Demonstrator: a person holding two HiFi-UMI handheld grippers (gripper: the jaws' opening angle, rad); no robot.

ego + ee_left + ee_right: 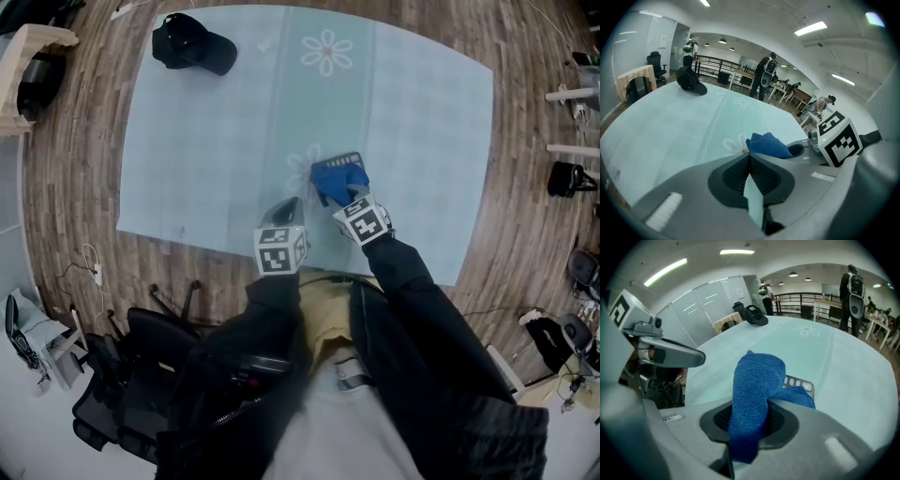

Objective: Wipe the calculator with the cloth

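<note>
A dark calculator (343, 158) lies on the pale blue tablecloth, mostly covered by a blue cloth (337, 180). My right gripper (341, 196) is shut on that cloth and holds it down over the calculator's near part. In the right gripper view the cloth (754, 394) bulges up between the jaws, and a strip of the calculator's keys (800, 382) shows behind it. My left gripper (289, 210) hovers just left of the calculator, its jaws pressed together with nothing in them. In the left gripper view the cloth (768, 144) lies just beyond the left gripper (750, 156).
A black cap (192, 44) lies at the table's far left corner. The tablecloth (216, 141) bears a printed flower (326, 52) near the far edge. Wooden floor surrounds the table; a black office chair (141, 375) stands at the near left. People stand far behind in the room.
</note>
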